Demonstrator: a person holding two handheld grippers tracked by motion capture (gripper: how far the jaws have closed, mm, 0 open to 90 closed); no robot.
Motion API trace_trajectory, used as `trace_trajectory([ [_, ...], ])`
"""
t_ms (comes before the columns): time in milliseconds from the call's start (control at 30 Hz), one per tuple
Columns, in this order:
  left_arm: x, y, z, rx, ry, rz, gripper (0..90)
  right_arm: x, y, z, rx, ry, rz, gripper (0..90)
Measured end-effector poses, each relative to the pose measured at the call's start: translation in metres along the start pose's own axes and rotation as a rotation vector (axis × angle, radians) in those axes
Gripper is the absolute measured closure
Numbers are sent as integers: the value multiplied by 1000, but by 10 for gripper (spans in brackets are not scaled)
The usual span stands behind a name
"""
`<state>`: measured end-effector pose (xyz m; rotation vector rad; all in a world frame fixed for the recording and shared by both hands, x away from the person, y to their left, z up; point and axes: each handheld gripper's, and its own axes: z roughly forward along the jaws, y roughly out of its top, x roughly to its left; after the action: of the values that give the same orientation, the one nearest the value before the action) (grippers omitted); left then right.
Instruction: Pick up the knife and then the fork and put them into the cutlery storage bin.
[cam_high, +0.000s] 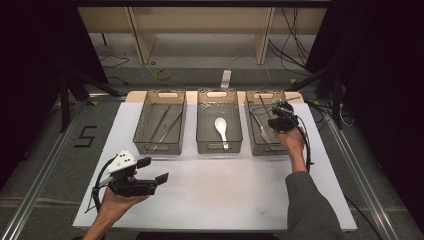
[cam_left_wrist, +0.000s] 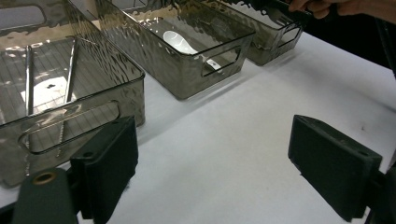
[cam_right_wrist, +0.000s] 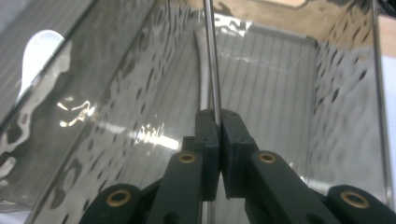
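Observation:
Three clear grey bins stand in a row at the back of the white table. My right gripper hovers over the right bin, shut on a thin metal utensil handle. In the right gripper view the jaws pinch that slim handle, which runs up over the bin's ribbed floor. Another metal utensil lies on that floor. My left gripper is held low over the table's front left, open and holding nothing. Its jaws stand wide apart over bare table.
The left bin holds long thin metal sticks. A white spoon lies in the middle bin. Wooden shelving and cables sit beyond the table's far edge. Metal rails run along both sides.

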<state>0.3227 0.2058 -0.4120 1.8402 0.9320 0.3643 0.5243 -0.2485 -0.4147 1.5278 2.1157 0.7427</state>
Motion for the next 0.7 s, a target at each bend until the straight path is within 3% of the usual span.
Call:
trace_trajectory([
  [100,0,0,0,6,-3,2,154,1,-1,0,-10,26,28,777],
  [233,-1,0,0,5,-5,4,154,8,0,-9,-38,57,8,635],
  [367,0,1,-1,0,-12,-6,154,17,-5,-25,-101,124,-1,497],
  [567,1,0,-1,1,-17,-15,154,36,-33,-56,-219,276,2,359],
  [700,2,0,-1,-14,-34,-40,154,50,-60,-81,-295,351,-10,314],
])
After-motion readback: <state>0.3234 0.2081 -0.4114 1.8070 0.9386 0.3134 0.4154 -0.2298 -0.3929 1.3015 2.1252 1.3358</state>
